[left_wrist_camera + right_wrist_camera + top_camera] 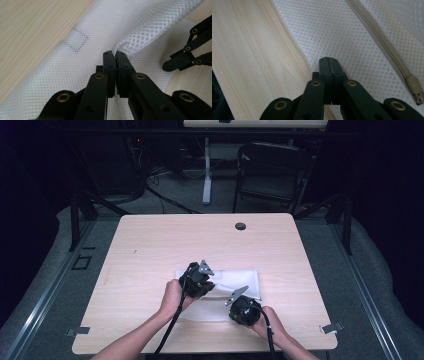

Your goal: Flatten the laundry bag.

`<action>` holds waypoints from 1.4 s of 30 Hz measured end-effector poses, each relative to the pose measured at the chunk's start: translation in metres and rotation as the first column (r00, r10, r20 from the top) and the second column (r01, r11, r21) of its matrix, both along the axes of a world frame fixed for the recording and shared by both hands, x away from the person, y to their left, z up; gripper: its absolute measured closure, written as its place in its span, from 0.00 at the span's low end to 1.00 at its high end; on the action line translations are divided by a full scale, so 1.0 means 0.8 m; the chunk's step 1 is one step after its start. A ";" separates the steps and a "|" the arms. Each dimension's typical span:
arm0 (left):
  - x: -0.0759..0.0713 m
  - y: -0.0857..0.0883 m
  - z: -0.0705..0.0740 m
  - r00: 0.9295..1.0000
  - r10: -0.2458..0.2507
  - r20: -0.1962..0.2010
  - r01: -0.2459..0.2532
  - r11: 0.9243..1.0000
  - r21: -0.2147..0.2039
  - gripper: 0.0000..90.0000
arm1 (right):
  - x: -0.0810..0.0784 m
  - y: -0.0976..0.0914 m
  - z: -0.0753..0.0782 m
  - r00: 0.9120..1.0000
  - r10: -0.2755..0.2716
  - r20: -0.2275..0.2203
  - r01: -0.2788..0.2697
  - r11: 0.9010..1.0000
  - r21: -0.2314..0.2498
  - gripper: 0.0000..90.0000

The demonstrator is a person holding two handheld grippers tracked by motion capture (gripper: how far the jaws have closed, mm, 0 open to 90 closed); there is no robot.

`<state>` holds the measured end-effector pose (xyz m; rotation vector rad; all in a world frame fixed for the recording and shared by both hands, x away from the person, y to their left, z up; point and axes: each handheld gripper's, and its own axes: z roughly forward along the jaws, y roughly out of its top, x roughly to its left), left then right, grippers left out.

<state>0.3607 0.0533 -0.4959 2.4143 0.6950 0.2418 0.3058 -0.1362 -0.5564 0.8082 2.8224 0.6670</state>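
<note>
A white mesh bag [240, 279] lies flat on the near middle of the wooden table [150, 245]. My left gripper [115, 53] is shut on a raised fold of the mesh bag [140, 37], which bunches up at its tips. In the high view the left gripper [200, 285] stands over the bag's left part. My right gripper [329, 59] is shut at the near edge of the mesh bag [337, 30], with a little white fabric between its jaws. A beige zipper [384, 47] runs past it and ends in a pull [415, 87]. The right gripper [168, 66] also shows beside the bag's edge.
A dark round grommet [240, 226] sits near the table's far edge. Beyond the table stand a black folding chair [272, 170] and a white desk leg [206, 170]. Bare wood surrounds the bag on all sides.
</note>
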 end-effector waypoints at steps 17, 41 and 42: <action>0.016 -0.001 0.026 0.998 0.007 0.055 -0.009 0.999 0.037 0.98 | -0.002 0.000 0.000 1.000 0.010 -0.015 -0.010 1.000 0.005 1.00; 0.043 0.005 0.062 0.991 0.055 0.123 -0.063 0.996 0.063 0.98 | -0.006 -0.002 0.002 0.998 0.034 -0.056 -0.034 0.999 0.003 1.00; 0.044 0.005 0.063 0.991 0.056 0.125 -0.065 0.996 0.063 0.98 | -0.006 -0.002 0.002 0.998 0.036 -0.058 -0.036 0.999 0.003 1.00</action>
